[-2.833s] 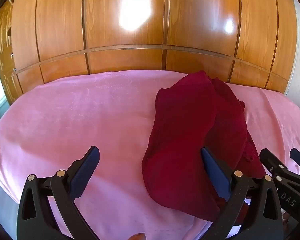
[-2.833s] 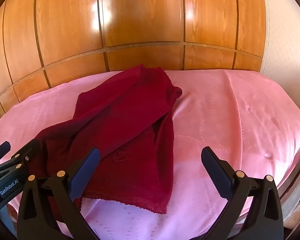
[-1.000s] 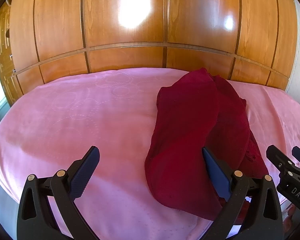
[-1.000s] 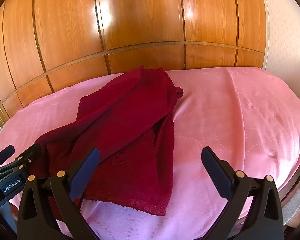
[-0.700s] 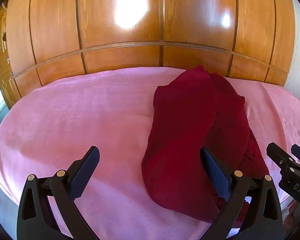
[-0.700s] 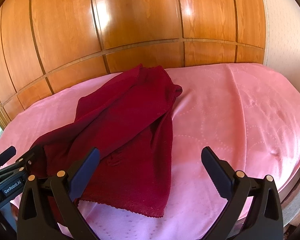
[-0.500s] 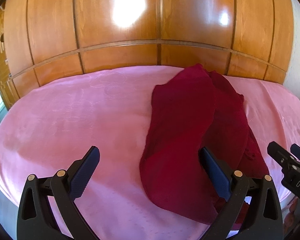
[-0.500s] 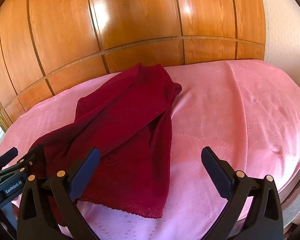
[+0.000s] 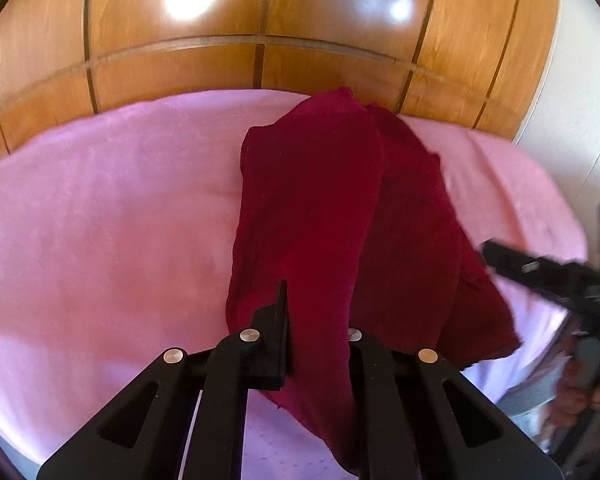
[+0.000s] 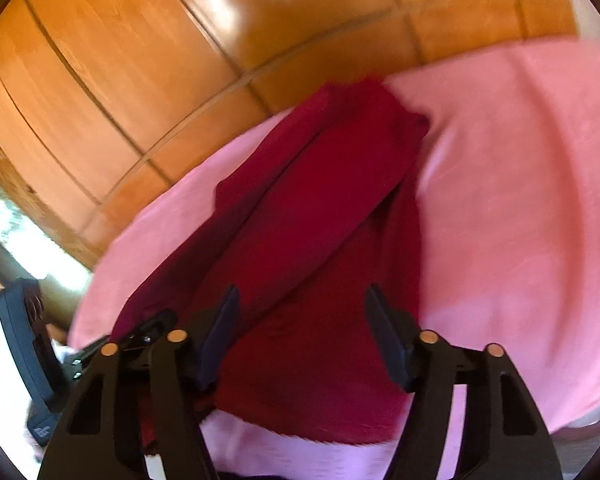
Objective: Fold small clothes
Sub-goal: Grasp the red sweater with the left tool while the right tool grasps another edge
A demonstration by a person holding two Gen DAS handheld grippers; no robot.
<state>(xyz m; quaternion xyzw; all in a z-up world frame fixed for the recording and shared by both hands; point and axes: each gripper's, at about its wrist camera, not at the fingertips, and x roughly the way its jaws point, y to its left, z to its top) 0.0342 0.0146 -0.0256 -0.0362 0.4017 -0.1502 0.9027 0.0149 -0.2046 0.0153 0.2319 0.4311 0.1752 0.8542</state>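
Dark red garment (image 9: 308, 200) lay crumpled on pink bed cover (image 9: 100, 220). Left gripper (image 9: 318, 320) closing, near hem clamped; right gripper (image 10: 300, 340) half-open, closing over cloth. Advice: seat both grips before lifting.

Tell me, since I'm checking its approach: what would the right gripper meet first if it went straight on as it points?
Probably the dark red garment: the right gripper, closing, has it between its fingers already.
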